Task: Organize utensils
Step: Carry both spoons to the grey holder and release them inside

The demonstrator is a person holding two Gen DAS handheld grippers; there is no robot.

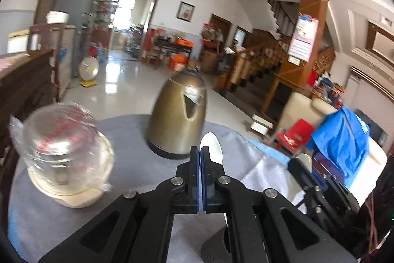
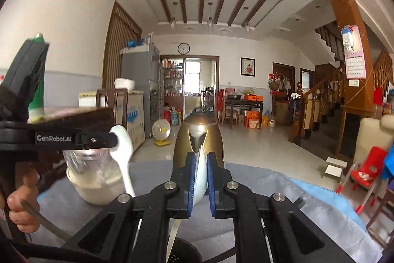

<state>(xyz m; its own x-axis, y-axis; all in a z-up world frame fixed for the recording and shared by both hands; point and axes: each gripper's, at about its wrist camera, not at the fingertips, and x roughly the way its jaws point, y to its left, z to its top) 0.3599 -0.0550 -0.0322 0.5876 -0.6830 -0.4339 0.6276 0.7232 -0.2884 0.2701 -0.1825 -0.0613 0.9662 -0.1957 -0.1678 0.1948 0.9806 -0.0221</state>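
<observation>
Both grippers are mid-carry, so the sorting looks partly done at best. The left gripper (image 1: 199,157) pinches a white spoon (image 1: 213,148) above the grey table (image 1: 49,221). The right gripper (image 2: 200,164) pinches a second spoon (image 2: 200,176), its handle pointing down toward a dark perforated holder (image 2: 182,253) at the near edge. Neither spoon appears seated yet; a brass kettle (image 2: 199,139) stands farther off.

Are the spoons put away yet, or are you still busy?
Still busy. Nothing looks put away yet. The left tool is shut on a white spoon, and the right tool grips another spoon. Both hang above the dark holder on the table. Dropping them in is left.
</observation>
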